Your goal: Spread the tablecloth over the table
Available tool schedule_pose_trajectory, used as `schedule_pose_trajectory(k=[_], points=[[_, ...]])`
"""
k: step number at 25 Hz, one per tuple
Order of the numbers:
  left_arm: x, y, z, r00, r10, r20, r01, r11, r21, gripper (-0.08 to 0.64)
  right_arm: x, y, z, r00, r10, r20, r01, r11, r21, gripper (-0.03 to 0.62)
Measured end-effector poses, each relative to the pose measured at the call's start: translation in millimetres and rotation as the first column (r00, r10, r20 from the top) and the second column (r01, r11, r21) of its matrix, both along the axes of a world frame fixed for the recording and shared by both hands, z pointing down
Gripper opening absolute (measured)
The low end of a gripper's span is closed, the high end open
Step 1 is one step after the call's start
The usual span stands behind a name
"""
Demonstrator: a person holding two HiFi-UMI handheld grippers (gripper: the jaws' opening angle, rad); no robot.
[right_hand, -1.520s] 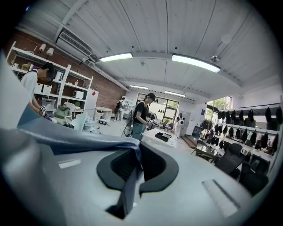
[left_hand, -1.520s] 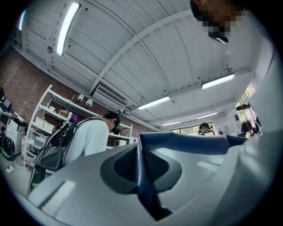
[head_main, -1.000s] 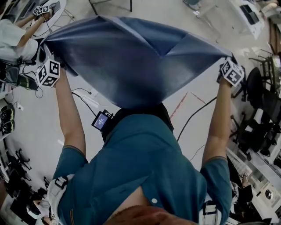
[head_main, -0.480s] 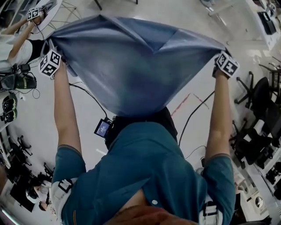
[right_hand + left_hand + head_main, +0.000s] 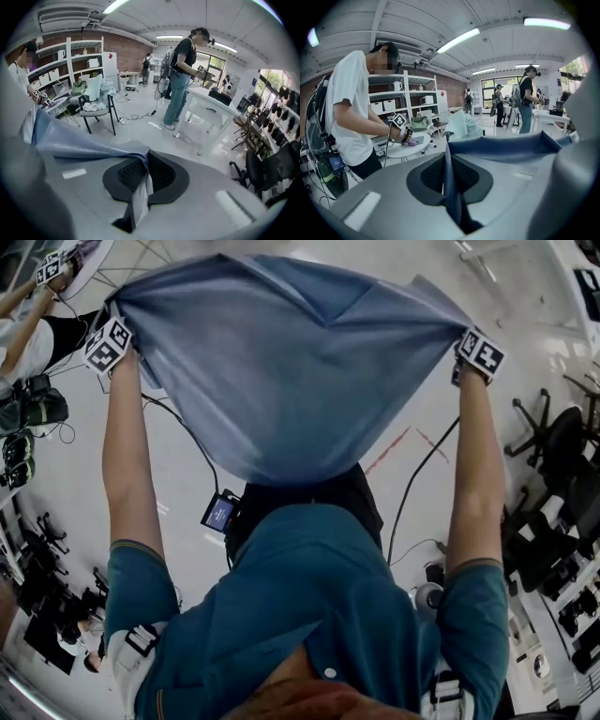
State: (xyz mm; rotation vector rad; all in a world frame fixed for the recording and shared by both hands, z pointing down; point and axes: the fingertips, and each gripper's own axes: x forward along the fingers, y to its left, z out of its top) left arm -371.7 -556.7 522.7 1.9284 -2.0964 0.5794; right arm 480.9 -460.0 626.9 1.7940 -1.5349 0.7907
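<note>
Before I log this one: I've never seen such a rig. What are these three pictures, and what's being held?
No robot: a person holds a two-jaw gripper in each hand. One picture comes from a camera on the person's head, looking down past chest and arms. The other two come from cameras riding on the grippers. The left gripper and right gripper are each shut on an edge of the blue tablecloth, which sags in the air between them. What lies under the cloth is hidden.

Left arm [image 5: 127, 465] and right arm [image 5: 473, 474] stretching out straight, wide apart, left gripper [image 5: 450, 185] clamping tight on a tablecloth [image 5: 281, 362] corner, right gripper [image 5: 140, 180] pinching the opposite corner
</note>
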Motion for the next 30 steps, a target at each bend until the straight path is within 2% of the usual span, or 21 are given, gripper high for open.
schedule_pose_trajectory(k=[5,9,10,12,14,16,19,22,24,27,30], points=[[18,-2,37,1.0,0.016,-0.002,-0.017,0.993,-0.119,0.009,9,3,41,0.999,-0.013,0.047,0.016,0.997,-0.071,0.015],[22,0,66,0.999,0.048,0.015,-0.044,0.975,-0.216,0.048,-4,6,75,0.992,-0.063,0.112,0.078,0.988,-0.136,0.017],[23,1,76,0.998,0.064,0.0,-0.062,0.967,-0.249,0.077,-8,10,83,0.989,-0.074,0.129,0.093,0.984,-0.154,0.017],[26,9,97,0.995,0.093,-0.049,-0.103,0.941,-0.323,0.209,-16,21,98,0.984,-0.083,0.156,0.112,0.975,-0.194,0.021],[22,21,113,0.993,0.101,-0.067,-0.119,0.919,-0.376,0.258,-22,34,110,0.981,-0.093,0.172,0.13,0.966,-0.223,0.026],[12,34,122,0.995,0.079,-0.06,-0.096,0.918,-0.384,0.259,-27,47,122,0.977,-0.101,0.188,0.146,0.958,-0.247,0.054],[3,57,129,0.998,0.045,-0.039,-0.056,0.929,-0.365,0.259,-28,69,135,0.975,-0.094,0.2,0.149,0.947,-0.285,0.103],[-9,81,136,0.999,0.017,-0.03,-0.028,0.926,-0.376,0.285,-25,87,138,0.978,-0.091,0.185,0.147,0.938,-0.315,0.109],[-24,96,148,0.994,-0.052,-0.091,0.01,0.912,-0.411,0.318,-28,90,134,0.979,-0.109,0.172,0.158,0.94,-0.303,0.109],[-41,112,164,0.965,-0.149,-0.215,0.034,0.886,-0.463,0.364,-54,90,123,0.965,-0.196,0.173,0.237,0.935,-0.262,0.109],[-37,119,166,0.964,-0.116,-0.239,-0.013,0.879,-0.477,0.359,-102,90,105,0.935,-0.316,0.161,0.345,0.917,-0.199,0.107]])
